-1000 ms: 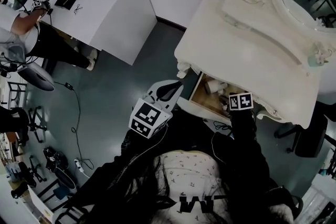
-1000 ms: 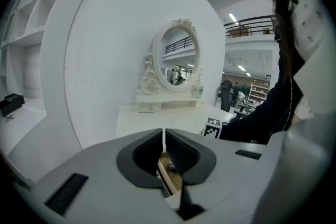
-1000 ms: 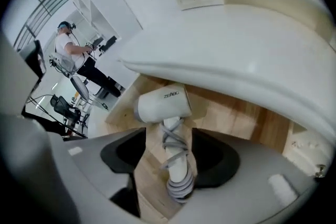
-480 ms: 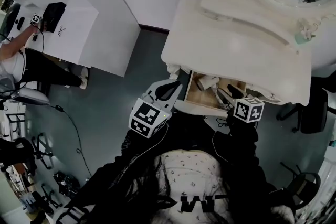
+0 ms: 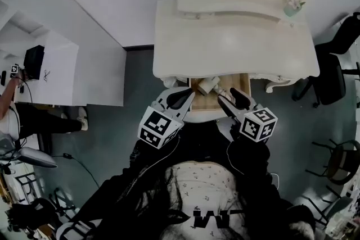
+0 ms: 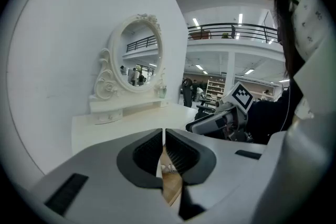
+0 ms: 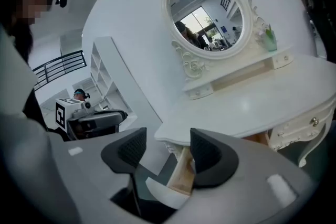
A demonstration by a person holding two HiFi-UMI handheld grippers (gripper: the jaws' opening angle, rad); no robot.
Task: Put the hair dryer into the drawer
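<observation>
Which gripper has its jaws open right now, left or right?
The right gripper: its jaws stand wide apart with nothing held between them, while the left gripper has its jaws closed together, empty.

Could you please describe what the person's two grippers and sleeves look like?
The left gripper and the right gripper both have pale grey bodies with black ribbed jaw pads. Each carries a white cube printed with black square markers. The sleeves are black, and a thin cable runs back from each gripper along the forearm.
</observation>
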